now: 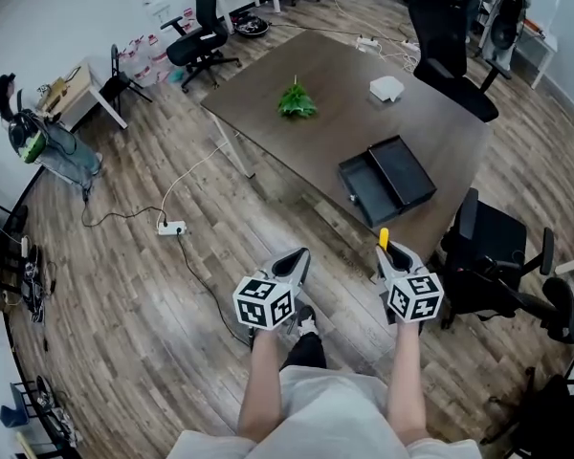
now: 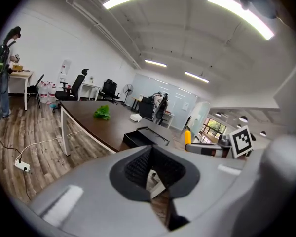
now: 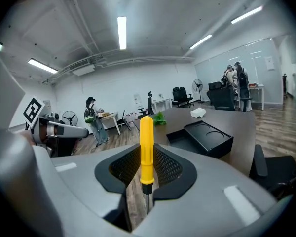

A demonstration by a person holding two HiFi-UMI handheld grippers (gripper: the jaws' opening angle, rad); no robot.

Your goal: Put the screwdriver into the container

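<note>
— Where is the screwdriver [image 3: 146, 149]?
— The right gripper [image 1: 386, 253] squeezes its yellow handle. The handle pokes out past the jaws.
— And the left gripper [image 1: 295, 261]?
— Its jaws are pressed together, with nothing in them. Both arms [image 1: 265, 381] reach forward, side by side. The black container [image 1: 387, 182] sits on the table [image 1: 316, 75], straight ahead of the right gripper.

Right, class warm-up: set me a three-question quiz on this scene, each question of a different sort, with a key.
1. True or false: the screwdriver already lies in the black container.
2. Which gripper holds the screwdriver? A left gripper; B right gripper; C neither.
3. Fill in: the green plant sits on the ____.
Key: 1 false; 2 B; 3 table.
</note>
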